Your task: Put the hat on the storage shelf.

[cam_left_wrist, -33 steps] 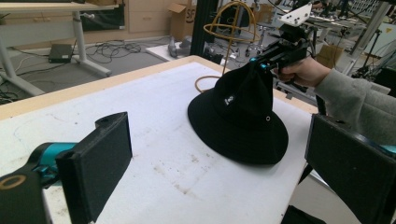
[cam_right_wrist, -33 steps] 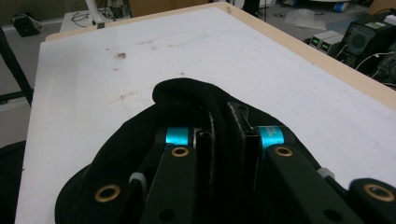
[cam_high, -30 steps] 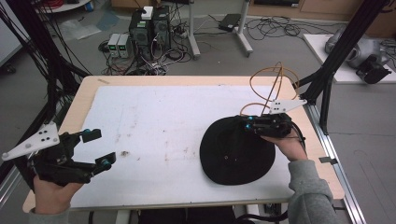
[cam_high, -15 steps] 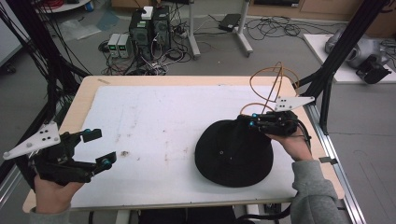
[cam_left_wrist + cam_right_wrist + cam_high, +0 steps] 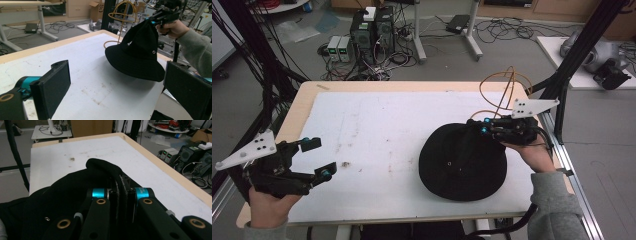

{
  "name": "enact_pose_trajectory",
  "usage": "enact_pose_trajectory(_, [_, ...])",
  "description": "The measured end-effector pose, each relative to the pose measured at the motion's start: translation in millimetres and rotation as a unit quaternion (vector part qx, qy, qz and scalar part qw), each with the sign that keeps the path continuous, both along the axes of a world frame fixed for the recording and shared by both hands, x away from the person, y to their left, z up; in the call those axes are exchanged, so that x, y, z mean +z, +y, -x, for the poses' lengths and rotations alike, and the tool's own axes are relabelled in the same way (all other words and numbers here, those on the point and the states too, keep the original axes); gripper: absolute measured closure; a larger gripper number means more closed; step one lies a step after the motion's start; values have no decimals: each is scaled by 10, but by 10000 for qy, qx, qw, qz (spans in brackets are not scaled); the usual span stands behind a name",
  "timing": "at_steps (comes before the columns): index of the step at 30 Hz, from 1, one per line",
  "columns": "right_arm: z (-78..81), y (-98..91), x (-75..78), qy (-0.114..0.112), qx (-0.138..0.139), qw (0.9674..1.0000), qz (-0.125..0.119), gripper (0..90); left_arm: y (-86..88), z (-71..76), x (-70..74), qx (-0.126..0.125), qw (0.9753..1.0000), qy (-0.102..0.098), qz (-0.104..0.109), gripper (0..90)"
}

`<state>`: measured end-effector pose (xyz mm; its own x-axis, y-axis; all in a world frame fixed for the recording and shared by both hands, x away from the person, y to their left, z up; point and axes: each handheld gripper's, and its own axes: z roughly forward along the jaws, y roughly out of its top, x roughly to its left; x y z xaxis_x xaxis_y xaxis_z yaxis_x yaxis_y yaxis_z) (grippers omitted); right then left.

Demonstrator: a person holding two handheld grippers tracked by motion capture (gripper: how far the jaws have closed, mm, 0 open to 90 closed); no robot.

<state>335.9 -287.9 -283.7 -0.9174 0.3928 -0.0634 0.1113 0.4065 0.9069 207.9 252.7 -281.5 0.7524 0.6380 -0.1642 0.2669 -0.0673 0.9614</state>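
Hat, a black soft fabric bucket hat (image 5: pixel 462 160) with small metal eyelets, is lying over the right half of the white surface (image 5: pixel 377 135) in the high view, its brim spreading flat while the far right edge is being lifted. The right gripper (image 5: pixel 484 126) is pinching that raised edge, the person's right hand (image 5: pixel 532 152) wrapping the handle just beside the surface's right border. The left gripper (image 5: pixel 318 159) is hovering over the near left corner, well apart from the hat, its jaws standing wide and holding nothing.

From the left gripper view, the hat (image 5: pixel 138 56) is hanging from the right gripper (image 5: pixel 152 21) like a tent, crown drawn up, the lower brim resting on the surface. A yellow wire frame (image 5: pixel 123 11) is standing behind it near the far edge.

Along the right gripper view, the two jaws are clamping a thick fold of the black cloth (image 5: pixel 110 173) between their pads, clenched tight.

Judging by the drape, the hat is light and limp, neither fragile nor slippery, so it is likely sagging wherever it is unsupported. A pinch on the stitched brim, which looks the stiffest part, seems the surest hold; a second grasp opposite would be keeping it open.
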Motion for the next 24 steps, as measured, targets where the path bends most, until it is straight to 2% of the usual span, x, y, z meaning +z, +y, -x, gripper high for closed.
enact_pose_trajectory(5, [75, 46, 129, -155, 32, 9999, 66, 874, -5, -2, -2, -15, 10000, 7, 0, 77])
enact_pose_trajectory(12, [191, 89, 461, -414, 138, 9990, 34, 874, 11, 8, 12, -12, 10000, -20, 28, 77])
enact_pose_trajectory(13, [191, 89, 461, -414, 138, 9990, 34, 874, 18, 12, 15, -13, 10000, -31, 34, 77])
enact_pose_trajectory(14, [212, 93, 550, -474, 154, 9988, 25, 873, 21, 15, 18, -14, 10000, -36, 46, 77])
enact_pose_trajectory(18, [247, 91, 711, -538, 213, 9983, -16, 873, 38, 22, 25, -18, 10000, -62, 49, 77])
enact_pose_trajectory(19, [247, 91, 711, -538, 213, 9983, -16, 873, 40, 23, 25, -14, 10000, -62, 56, 77])
enact_pose_trajectory(20, [259, 93, 781, -575, 233, 9981, -5, 873, 42, 23, 24, -7, 10000, -57, 68, 77])
enact_pose_trajectory(24, [294, 101, 903, -636, 242, 9977, 71, 873, 44, 25, 25, -9, 10000, -52, 74, 77])
